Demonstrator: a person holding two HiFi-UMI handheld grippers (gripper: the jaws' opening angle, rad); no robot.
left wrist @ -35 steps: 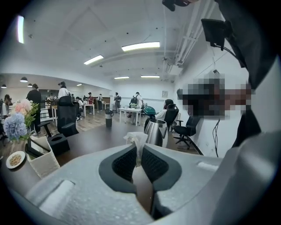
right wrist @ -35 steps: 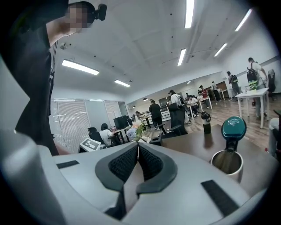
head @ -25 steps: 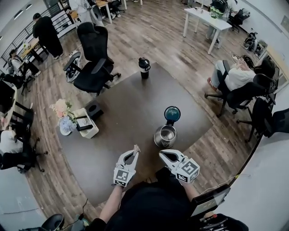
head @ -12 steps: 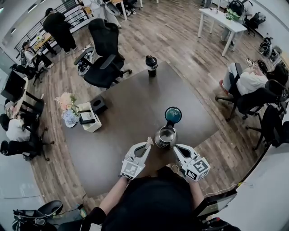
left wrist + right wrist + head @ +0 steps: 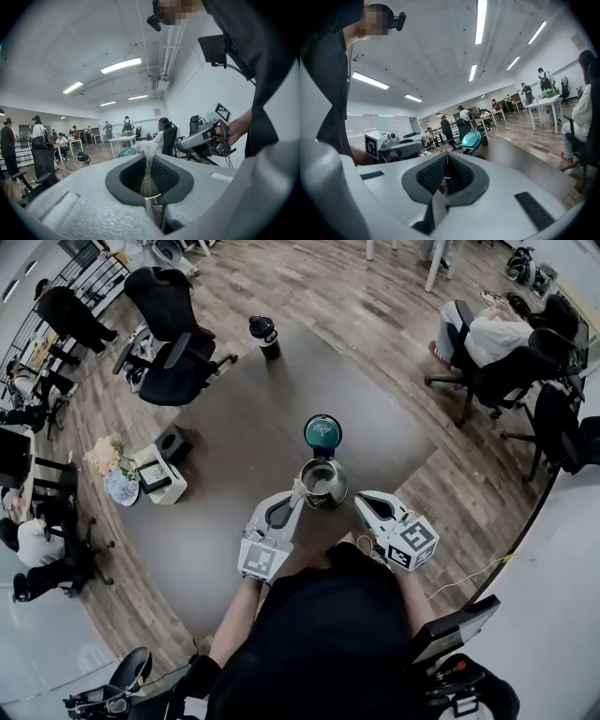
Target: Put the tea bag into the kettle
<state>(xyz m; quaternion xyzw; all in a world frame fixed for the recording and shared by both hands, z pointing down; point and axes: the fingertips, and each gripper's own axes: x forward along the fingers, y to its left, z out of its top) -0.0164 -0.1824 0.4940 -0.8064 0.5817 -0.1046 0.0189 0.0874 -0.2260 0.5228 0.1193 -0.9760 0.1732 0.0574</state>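
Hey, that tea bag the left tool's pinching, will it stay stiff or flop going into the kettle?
Likely floppy: the tea bag bunches thin between the left tool's shut jaws. Probably very light, so it may sway or snag the kettle rim.

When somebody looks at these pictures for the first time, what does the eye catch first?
The open steel kettle stands on the dark table just before the person, its teal lid tipped up behind it. The left gripper pinches a white tea bag close to the kettle's near side.
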